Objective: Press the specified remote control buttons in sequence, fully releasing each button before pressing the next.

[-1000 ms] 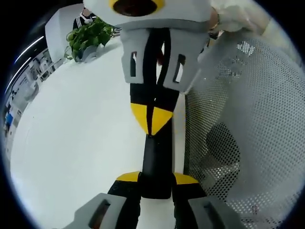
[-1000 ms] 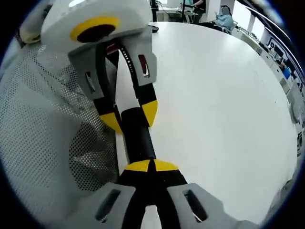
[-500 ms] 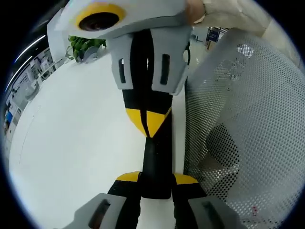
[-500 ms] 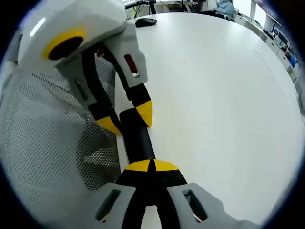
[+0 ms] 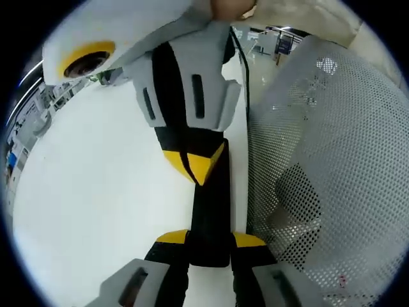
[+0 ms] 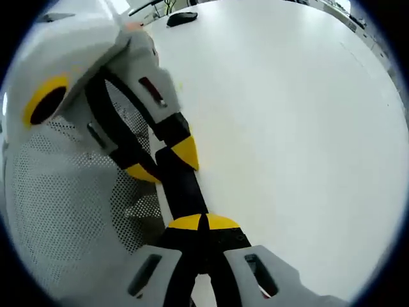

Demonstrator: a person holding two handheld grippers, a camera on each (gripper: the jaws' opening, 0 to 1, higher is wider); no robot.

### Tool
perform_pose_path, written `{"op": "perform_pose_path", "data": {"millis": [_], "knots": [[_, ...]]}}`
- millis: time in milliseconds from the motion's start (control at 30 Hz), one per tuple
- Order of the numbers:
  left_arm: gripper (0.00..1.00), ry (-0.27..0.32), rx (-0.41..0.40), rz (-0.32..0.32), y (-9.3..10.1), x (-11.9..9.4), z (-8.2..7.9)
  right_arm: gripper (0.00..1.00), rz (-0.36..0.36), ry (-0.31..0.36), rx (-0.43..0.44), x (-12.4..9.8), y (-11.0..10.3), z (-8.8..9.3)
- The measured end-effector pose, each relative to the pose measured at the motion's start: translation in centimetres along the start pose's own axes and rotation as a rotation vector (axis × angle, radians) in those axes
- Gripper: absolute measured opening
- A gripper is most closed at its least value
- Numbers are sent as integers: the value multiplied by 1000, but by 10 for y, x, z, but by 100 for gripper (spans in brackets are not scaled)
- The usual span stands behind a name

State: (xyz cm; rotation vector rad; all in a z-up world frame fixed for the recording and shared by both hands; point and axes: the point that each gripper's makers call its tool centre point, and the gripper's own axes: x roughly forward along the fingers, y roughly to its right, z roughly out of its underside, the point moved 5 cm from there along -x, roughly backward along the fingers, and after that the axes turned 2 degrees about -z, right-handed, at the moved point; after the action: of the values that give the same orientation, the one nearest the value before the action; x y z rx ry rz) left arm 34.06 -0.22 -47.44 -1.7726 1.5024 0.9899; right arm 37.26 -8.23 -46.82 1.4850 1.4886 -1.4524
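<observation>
A slim black remote control (image 5: 209,211) lies lengthwise over the white table's edge. My left gripper (image 5: 211,238) is shut on its near end, one yellow tip on each side. My right gripper (image 5: 195,165) comes in from above with its yellow tips together, touching the remote's top face. In the right gripper view, the right gripper (image 6: 203,222) is shut with its tips resting on the remote control (image 6: 182,188). There the left gripper (image 6: 163,161) clamps the far end from the upper left. The buttons are hidden.
A white table (image 5: 96,192) spreads to the left, and a white perforated mesh surface (image 5: 319,160) stands right beside the remote. In the right gripper view a small black object (image 6: 182,18) lies at the far end of the table (image 6: 287,128). A hand (image 5: 230,6) holds the right gripper.
The right gripper has tilted and swung to one side while its shut tips stay on the remote. The left gripper and the remote have held still.
</observation>
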Motion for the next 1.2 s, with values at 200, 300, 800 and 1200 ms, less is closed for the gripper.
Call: {"op": "perform_pose_path", "data": {"millis": [200, 300, 800, 1200], "knots": [[25, 1, -3, 3, 0, 0, 0, 0, 97, 133, -81, -1, -5, 5], [25, 0, -2, 3, 0, 0, 0, 0, 166, 157, -176, -1, -13, 6], [25, 3, -3, 2, -1, 1, 0, 0, 209, 205, -280, 2, -29, 4], [25, 12, -30, 9, -1, 0, 0, 0, 189, 145, -316, 3, -28, 0]]}}
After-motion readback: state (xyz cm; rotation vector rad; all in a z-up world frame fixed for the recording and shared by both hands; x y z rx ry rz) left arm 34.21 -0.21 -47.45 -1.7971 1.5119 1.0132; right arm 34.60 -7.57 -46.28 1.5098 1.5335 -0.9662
